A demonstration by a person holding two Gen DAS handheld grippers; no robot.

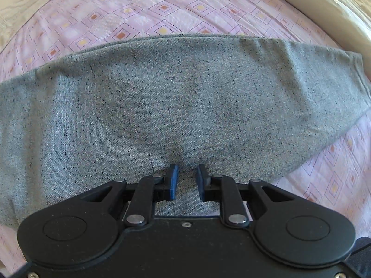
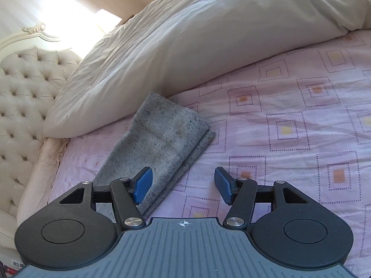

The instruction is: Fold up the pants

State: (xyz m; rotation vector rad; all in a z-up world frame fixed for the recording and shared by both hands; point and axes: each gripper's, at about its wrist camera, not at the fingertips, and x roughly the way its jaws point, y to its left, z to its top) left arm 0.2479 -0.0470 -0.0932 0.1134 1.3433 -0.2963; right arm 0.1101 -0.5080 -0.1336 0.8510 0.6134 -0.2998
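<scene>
The grey speckled pants lie folded lengthwise across the pink patterned sheet and fill most of the left wrist view. My left gripper points down onto them near their near edge. Its blue pads stand close together with a puckered ridge of the cloth pinched between them. In the right wrist view one end of the pants runs away toward a pillow. My right gripper hangs wide open above the sheet. Its left finger is over the pants' edge and nothing is between its pads.
A large cream pillow or duvet lies along the far side, touching the end of the pants. A tufted cream headboard stands at the left. The bed's cream frame edge curves past at the top right of the left wrist view.
</scene>
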